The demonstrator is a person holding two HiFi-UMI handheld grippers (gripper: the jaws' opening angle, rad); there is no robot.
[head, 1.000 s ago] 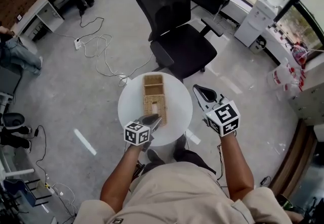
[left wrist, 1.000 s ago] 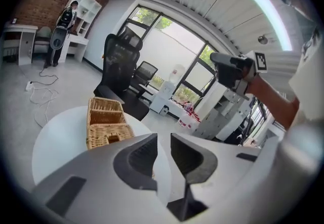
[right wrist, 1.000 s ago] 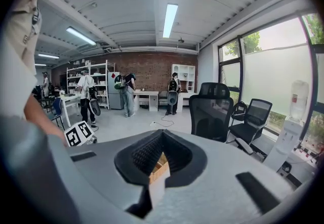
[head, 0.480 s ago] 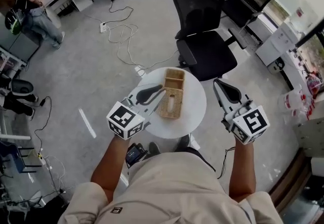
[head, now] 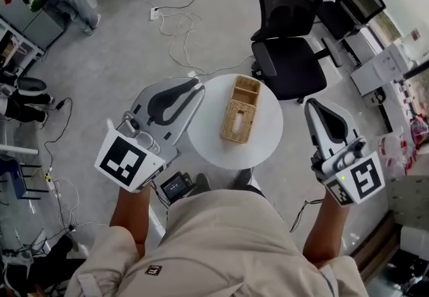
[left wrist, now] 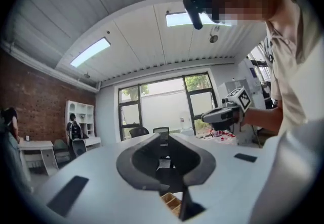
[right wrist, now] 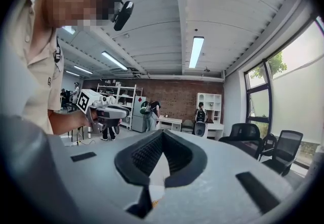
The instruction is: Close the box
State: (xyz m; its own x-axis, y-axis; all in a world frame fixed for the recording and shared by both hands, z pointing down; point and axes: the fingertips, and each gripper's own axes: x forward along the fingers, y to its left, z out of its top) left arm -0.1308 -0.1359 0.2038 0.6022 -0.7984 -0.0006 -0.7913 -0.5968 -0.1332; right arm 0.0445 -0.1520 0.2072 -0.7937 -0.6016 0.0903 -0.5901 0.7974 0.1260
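Found wicker box (head: 239, 120) on round surface (head: 206, 136), far end seemingly open. Found left tongs (head: 194, 90) closing on nothing, right tongs (head: 318, 109) shut and empty, both well apart from it. Probably needed slow, level push on lid.

The left forearm (head: 127, 203) and right forearm (head: 326, 220), both bare, reach forward from the torso and spread wide apart. The left gripper (head: 198, 86) points away from the body with its jaws closing (tips almost met, nothing between them). The right gripper (head: 315, 106) points the same way, its jaws together and empty
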